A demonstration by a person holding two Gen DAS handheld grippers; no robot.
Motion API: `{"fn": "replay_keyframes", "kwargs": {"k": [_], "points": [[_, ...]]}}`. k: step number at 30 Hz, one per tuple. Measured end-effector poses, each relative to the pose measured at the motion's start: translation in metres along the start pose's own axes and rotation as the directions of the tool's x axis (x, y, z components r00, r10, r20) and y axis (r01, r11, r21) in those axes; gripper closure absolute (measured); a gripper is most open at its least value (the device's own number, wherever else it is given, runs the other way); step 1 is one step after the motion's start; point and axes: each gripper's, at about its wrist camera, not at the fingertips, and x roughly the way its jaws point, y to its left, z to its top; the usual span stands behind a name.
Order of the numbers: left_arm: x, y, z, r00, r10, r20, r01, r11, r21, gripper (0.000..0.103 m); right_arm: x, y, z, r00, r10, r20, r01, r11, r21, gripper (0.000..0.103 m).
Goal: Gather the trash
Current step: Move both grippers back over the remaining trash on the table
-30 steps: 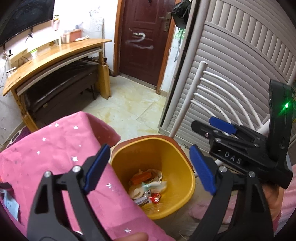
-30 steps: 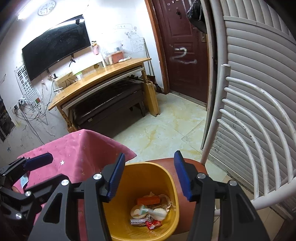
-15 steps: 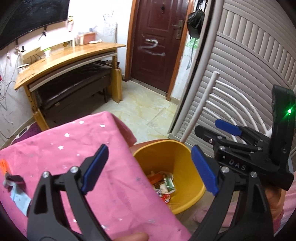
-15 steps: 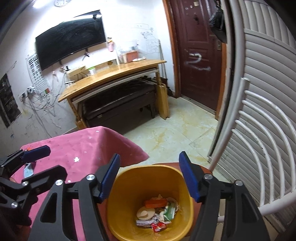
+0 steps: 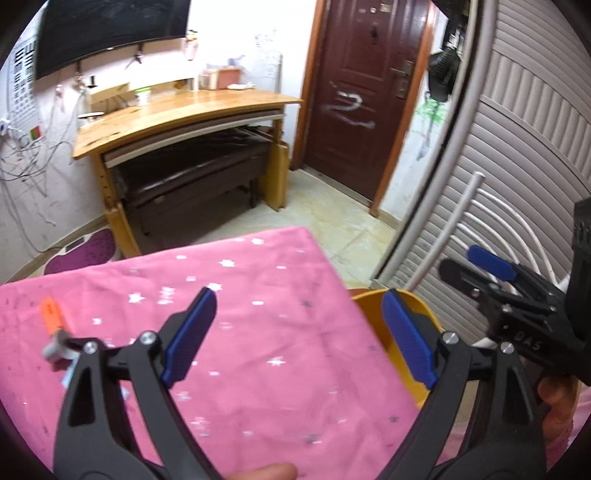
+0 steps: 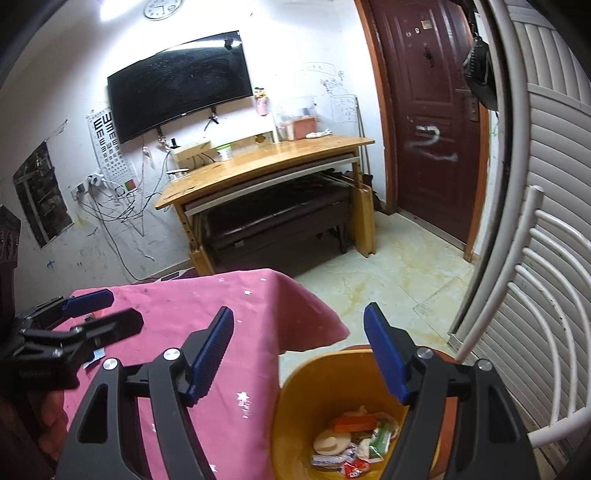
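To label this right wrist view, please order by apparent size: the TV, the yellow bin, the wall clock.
1. TV
2. yellow bin, partly hidden and nearer, so nearly alike with the TV
3. wall clock, smallest, cut off

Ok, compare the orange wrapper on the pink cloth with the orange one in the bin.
The orange wrapper on the cloth lies at the far left of the pink cloth, with only a grey scrap beside it; the orange wrapper in the bin sits on a heap of other trash inside the yellow bin. The first is uncollected, the second binned. Both look orange and oblong.
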Motion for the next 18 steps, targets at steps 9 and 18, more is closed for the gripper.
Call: {"fn": "replay_keyframes", "kwargs": {"k": [9,18], "points": [[-0.021,0.061,0.002,0.995,0.097,0.024,-0.096,0.995,-0.038,0.014,0.015,0.042,0.004,0.998,0.060,-0.034,-0.061,0.997,-0.053,0.035],[-0.037,0.129,-0.003,0.979,0.203,0.009,-0.201,0.973,-0.110,0.013,0.033,0.123,0.013,0.981,0.173,-0.089,-0.185,0.970,-0.158,0.035]]}}
